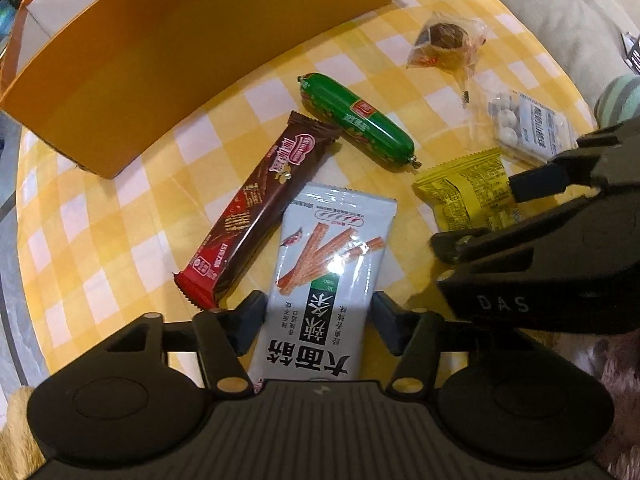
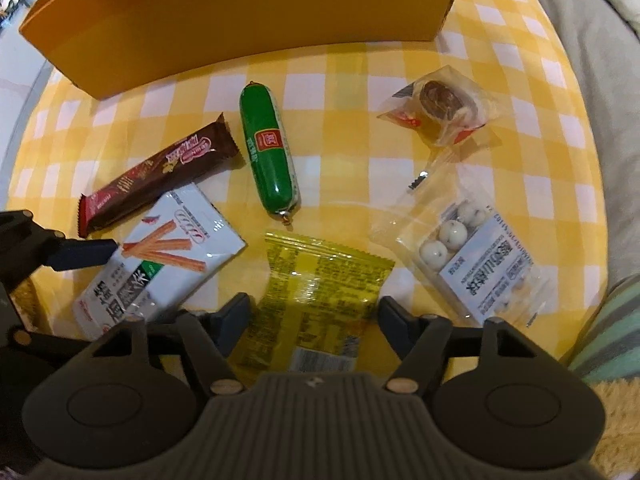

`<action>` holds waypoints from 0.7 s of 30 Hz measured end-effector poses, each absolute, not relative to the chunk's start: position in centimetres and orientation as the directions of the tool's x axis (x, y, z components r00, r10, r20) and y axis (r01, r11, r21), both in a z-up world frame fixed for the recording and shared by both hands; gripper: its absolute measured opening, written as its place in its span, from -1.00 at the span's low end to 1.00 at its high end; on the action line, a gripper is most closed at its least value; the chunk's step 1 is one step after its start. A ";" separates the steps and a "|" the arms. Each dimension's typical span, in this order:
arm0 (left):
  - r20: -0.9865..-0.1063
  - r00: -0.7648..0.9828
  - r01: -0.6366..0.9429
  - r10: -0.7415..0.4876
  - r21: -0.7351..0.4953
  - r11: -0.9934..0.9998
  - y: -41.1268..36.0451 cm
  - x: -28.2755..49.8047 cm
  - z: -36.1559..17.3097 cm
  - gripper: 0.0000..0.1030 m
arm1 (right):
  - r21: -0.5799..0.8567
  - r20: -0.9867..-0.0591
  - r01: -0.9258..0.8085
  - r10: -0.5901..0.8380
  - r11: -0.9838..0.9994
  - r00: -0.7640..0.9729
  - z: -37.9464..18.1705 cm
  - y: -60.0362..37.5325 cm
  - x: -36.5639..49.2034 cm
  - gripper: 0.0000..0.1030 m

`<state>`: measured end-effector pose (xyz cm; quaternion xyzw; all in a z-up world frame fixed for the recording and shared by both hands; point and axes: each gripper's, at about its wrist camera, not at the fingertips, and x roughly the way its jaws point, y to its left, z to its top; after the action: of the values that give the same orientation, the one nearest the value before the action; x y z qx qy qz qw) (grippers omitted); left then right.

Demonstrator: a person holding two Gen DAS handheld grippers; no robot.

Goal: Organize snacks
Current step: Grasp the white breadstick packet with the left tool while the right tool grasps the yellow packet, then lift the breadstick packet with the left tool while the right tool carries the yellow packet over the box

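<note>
White snack packet [image 1: 328,276] — long axis between left gripper's [image 1: 318,320] spread fingers.

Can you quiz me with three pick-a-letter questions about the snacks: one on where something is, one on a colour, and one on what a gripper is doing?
1. Where does the chocolate bar lie?
A. Inside the box
B. On the tablecloth, between the box and the white packet
C. On top of the sausage

2. What colour is the sausage?
A. Green
B. Blue
C. Pink

3. What is the right gripper doing?
A. Shut tight on the sausage
B. Open, fingers either side of the yellow packet
C. Holding the box

Answers:
1. B: the bar rests on the checked tablecloth in front of the orange box, touching the white packet.
2. A: its wrapper is green with a red label.
3. B: its jaws stand apart, with the yellow packet between them.
</note>
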<state>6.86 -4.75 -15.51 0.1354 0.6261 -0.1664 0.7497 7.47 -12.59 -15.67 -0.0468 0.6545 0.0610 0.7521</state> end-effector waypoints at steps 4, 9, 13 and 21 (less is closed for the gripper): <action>-0.982 0.169 0.416 -0.079 -0.001 0.909 -4.8 6.8 -15.3 0.16 | 0.002 -0.989 -0.159 0.025 0.987 0.146 -15.9 -12.5 7.3 0.05; -0.980 0.177 0.399 -0.088 -0.010 0.917 -4.6 6.7 -15.2 0.11 | 0.023 -0.988 -0.146 0.045 0.989 0.149 -15.9 -13.0 7.0 0.00; -0.975 0.192 0.373 -0.114 -0.035 0.927 -4.1 6.5 -14.4 0.09 | 0.040 -0.986 -0.134 0.061 0.990 0.156 -15.4 -13.8 7.1 0.00; -0.954 0.239 0.324 -0.182 -0.098 0.941 -3.1 5.9 -11.9 0.08 | 0.051 -0.973 -0.127 0.077 0.991 0.217 -13.8 -15.3 6.5 0.00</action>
<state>5.95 -3.06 -11.93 0.0597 0.5954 -0.1610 0.7849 6.49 -15.26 -13.81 -0.0199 0.6222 0.0656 0.7798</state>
